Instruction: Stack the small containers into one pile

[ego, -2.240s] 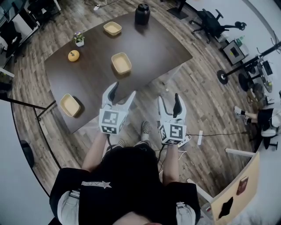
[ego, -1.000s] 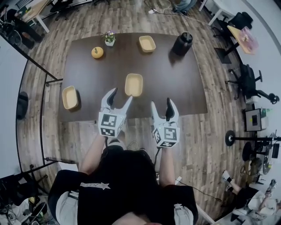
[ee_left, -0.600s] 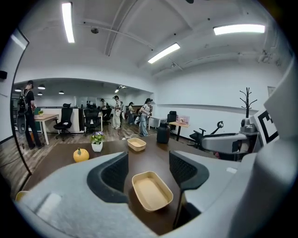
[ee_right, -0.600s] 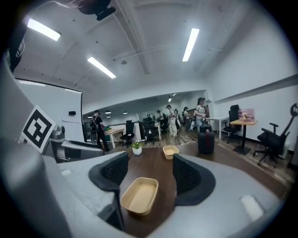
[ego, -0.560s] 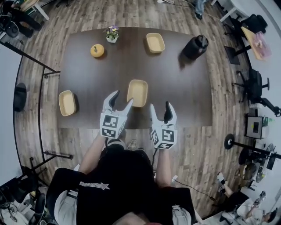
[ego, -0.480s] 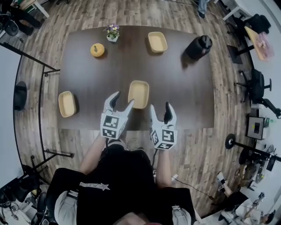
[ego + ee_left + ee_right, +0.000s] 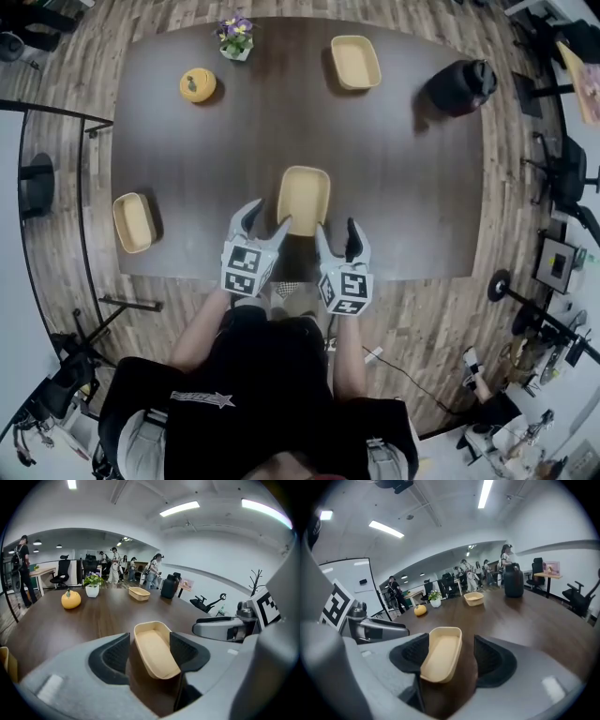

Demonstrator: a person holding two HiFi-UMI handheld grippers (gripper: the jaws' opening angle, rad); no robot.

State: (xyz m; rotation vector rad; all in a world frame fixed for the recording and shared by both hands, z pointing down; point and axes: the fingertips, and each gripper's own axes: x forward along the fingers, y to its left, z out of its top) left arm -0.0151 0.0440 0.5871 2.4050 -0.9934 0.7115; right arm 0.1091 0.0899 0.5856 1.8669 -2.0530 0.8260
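A dark desk (image 7: pixel 187 169) stands on plank flooring in an open office. People stand at the far end of the room in both gripper views.

Three shallow tan tubs sit well apart on the desk:
- The middle container (image 7: pixel 303 199) is near the front edge.
- The left container (image 7: pixel 133 222) is by the left edge.
- The far container (image 7: pixel 355 62) is toward the back.

An orange gourd (image 7: pixel 198 84) and potted flowers (image 7: pixel 234 37) sit at the back left. A black jug (image 7: pixel 464 86) stands at the back right.

I have both tongs over the front edge of the desk, side by side, and both point at the middle container. The left tongs (image 7: pixel 265 220) are spread wide, though their jaws have just been narrowing a little. In the left gripper view the tub shows in the gap between them, and neither pad presses on it. The right tongs (image 7: pixel 337 232) are also spread, with the same tub framed between their jaws and nothing gripped. From the head view the tub lies just beyond both sets of fingertips, its near end between the two tongs.
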